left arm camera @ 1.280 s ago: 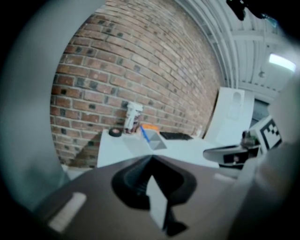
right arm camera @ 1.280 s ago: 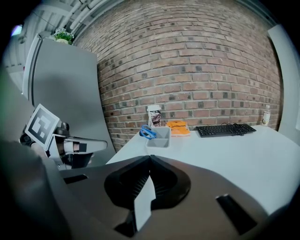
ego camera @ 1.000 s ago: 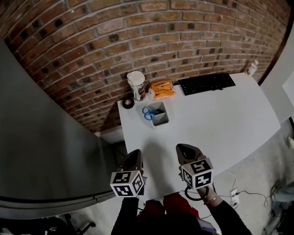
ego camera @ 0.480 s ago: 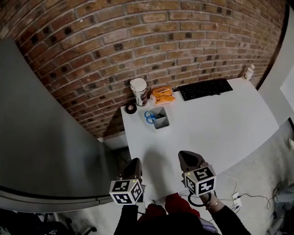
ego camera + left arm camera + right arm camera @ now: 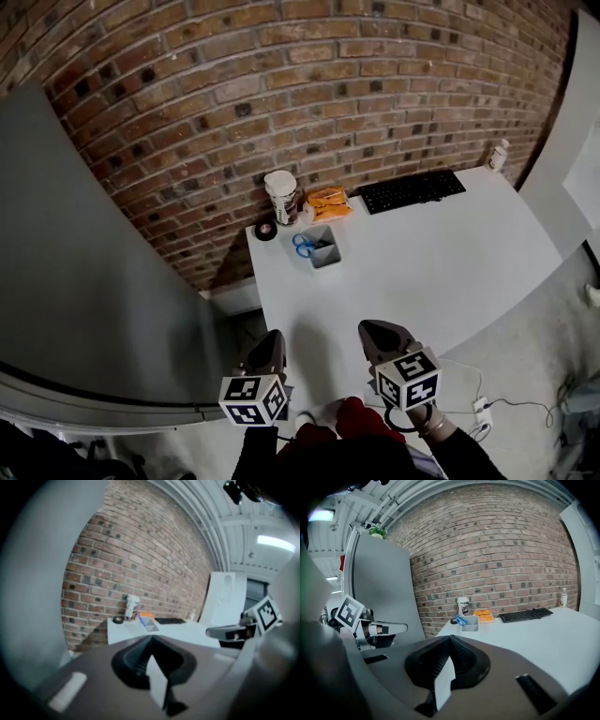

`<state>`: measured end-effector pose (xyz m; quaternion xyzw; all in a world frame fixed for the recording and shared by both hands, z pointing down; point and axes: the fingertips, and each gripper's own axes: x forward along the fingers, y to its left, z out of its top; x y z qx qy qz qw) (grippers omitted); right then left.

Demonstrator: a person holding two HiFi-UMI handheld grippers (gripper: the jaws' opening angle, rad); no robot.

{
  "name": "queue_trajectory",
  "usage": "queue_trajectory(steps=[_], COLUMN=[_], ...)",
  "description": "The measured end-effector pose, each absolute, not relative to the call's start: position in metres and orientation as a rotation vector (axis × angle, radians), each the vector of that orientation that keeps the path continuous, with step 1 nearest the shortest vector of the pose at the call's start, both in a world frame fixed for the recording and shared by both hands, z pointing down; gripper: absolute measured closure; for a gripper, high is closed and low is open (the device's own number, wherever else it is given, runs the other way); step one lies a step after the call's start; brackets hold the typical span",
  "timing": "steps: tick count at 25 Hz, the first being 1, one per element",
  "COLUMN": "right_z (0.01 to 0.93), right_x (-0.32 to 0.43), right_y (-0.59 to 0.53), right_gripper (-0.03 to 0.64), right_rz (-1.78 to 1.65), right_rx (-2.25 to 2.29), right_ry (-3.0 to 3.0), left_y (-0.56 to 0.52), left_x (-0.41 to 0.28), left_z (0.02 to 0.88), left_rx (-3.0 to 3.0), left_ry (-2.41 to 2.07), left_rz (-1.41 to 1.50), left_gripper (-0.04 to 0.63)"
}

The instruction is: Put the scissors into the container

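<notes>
Already the scissors sit in the container, left gripper and right gripper fingers clenched empty.

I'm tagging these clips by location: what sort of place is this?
Probably an office or studio workspace: a white desk against a brick wall, with a keyboard and a small container holding blue scissors.

Office-style workspace — long white desk against a bare brick wall, black keyboard at the far right. At the far left, a paper cup and a small grey container of blue-handled scissors. Grey partition panel on the left — strip light overhead.
</notes>
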<state>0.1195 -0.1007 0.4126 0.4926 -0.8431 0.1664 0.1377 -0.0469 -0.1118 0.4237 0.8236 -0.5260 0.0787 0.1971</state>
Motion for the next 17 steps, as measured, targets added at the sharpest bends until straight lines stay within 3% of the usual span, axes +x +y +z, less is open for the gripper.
queue_trajectory(steps=[17], right_z=[0.390], right_x=[0.106], right_y=[-0.059], right_gripper=[0.609], right_rz=[0.477], right_rx=[1.430], right_ry=[-2.526], left_y=[-0.073], left_x=[-0.048], left_z=[0.400], left_rx=[2.402], left_ry=[-1.455], left_rz=[0.211], left_gripper=[0.594])
